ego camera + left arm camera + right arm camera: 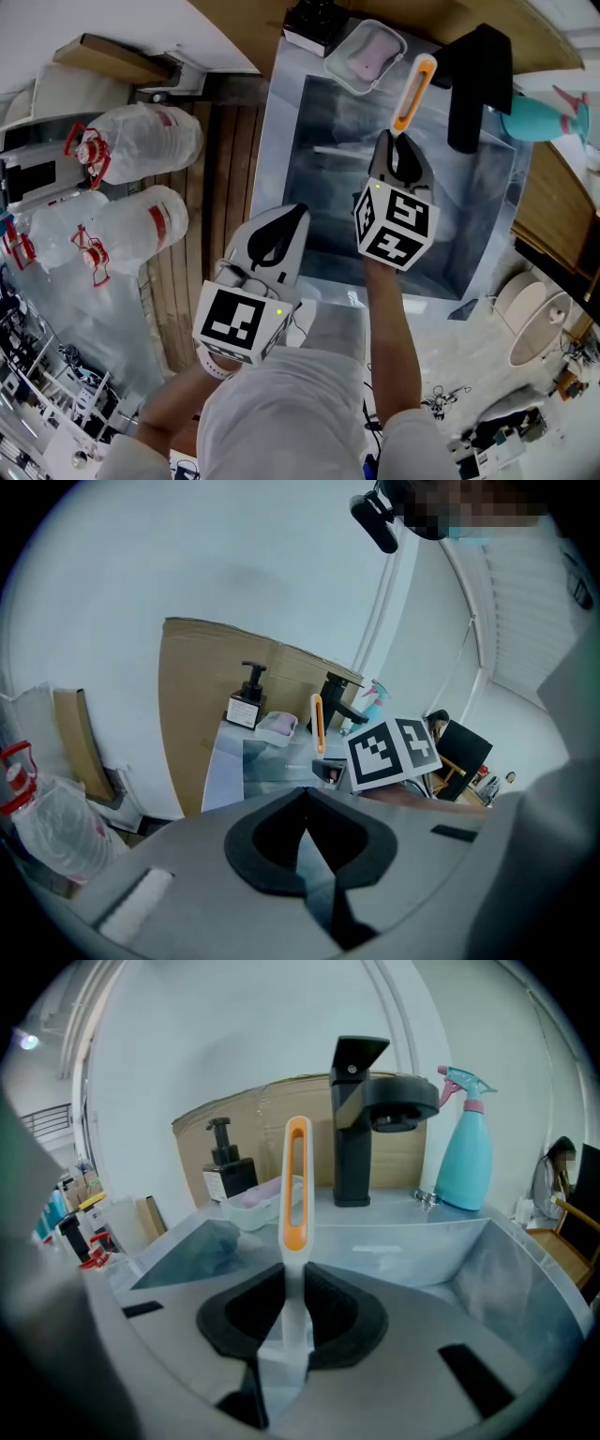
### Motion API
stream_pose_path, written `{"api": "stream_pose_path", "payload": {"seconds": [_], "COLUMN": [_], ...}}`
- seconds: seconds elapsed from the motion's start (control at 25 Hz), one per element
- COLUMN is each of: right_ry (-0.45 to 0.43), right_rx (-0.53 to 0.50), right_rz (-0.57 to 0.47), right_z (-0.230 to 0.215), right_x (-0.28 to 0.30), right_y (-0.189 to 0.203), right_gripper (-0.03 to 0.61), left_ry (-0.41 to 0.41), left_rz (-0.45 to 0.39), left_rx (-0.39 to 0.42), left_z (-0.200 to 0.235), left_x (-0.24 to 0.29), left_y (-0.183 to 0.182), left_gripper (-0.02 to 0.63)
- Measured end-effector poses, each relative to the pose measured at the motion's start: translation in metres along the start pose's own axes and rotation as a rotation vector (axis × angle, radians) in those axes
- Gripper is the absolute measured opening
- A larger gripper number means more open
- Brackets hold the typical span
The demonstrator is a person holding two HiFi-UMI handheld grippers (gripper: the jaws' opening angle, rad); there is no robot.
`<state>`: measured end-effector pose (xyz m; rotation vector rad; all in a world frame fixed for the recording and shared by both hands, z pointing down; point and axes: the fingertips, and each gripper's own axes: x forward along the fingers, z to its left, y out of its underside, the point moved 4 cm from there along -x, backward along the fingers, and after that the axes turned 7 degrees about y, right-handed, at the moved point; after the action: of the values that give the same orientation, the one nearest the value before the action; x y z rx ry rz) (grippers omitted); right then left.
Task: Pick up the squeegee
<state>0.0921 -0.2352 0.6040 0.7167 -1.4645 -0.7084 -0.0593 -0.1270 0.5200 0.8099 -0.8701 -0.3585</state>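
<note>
The squeegee (pixel 295 1194) has a white body and an orange looped handle end. My right gripper (pixel 292 1302) is shut on its white shaft, and the orange end sticks up past the jaws. In the head view the squeegee (pixel 415 92) is held above the steel sink (pixel 281 150), out ahead of my right gripper (pixel 401 155). My left gripper (pixel 278 236) hangs at the sink's near left edge, shut with nothing between its pads. From the left gripper view (pixel 305 832) the squeegee (pixel 318 722) shows far off, upright.
A black faucet (pixel 361 1115) and a teal spray bottle (pixel 466 1147) stand behind the sink. A soap dish (pixel 366 54) and a black pump bottle (pixel 223 1168) sit at the back left. Large water jugs (pixel 141 141) lie on the floor to the left.
</note>
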Motion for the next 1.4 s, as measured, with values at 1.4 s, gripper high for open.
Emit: {"api": "stream_pose_path", "payload": {"seconds": [1.4], "right_ry": [-0.059], "right_rx": [-0.037], "right_rz": [-0.237], "right_z": [-0.012], "right_x": [-0.282], "right_y": [-0.075], "right_gripper": [0.058], "left_ry": [0.022], "left_rz": [-0.219], "left_rx": [0.076], "left_z": [-0.074], "left_x": [-0.149], "left_y": [-0.063], "left_gripper": [0.003]}}
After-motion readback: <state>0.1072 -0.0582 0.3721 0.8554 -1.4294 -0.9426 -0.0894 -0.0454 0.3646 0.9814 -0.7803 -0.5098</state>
